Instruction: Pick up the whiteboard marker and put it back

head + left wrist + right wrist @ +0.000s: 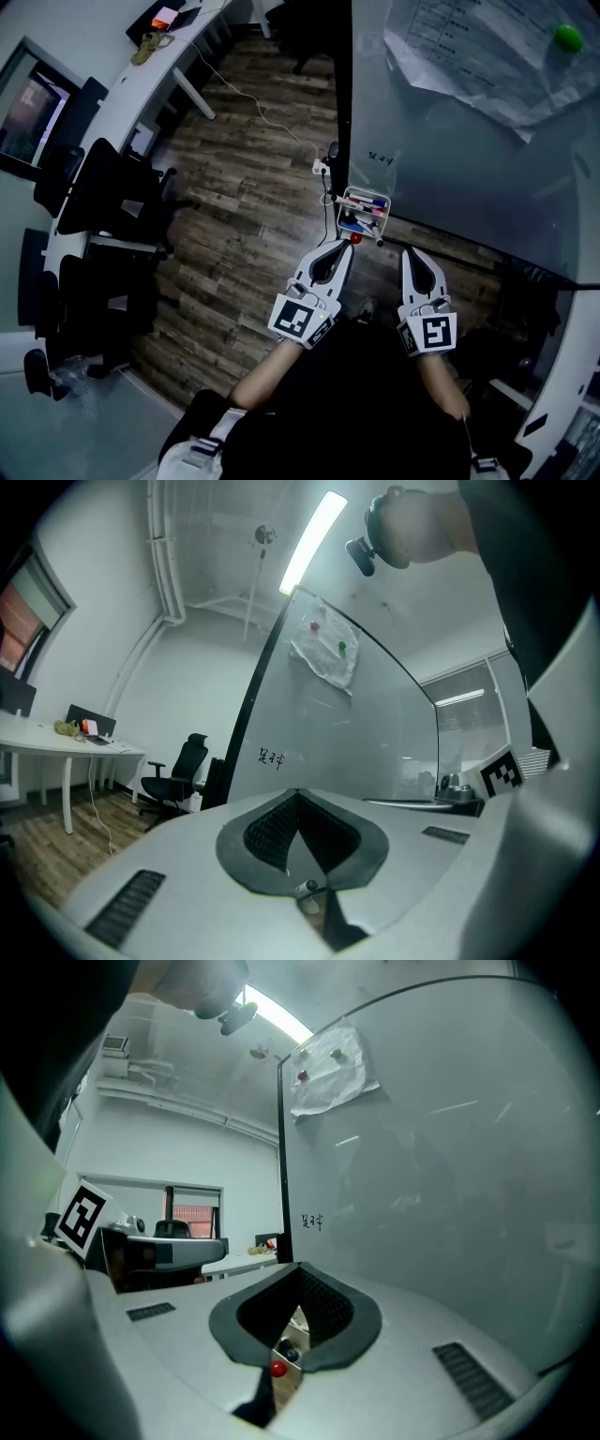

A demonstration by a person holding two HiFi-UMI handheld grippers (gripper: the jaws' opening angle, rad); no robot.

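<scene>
- Jaws of your left gripper (343, 247) sit pressed together, gripping nothing (its own view shows the tips meeting).
- Your right gripper (410, 254) is likewise closed and empty, at 3 o'clock from the left one.
- You have the whiteboard markers (367, 202) lying in the tray (341, 214) on the whiteboard (450, 159), at 12 o'clock just beyond your left gripper's tips.
</scene>
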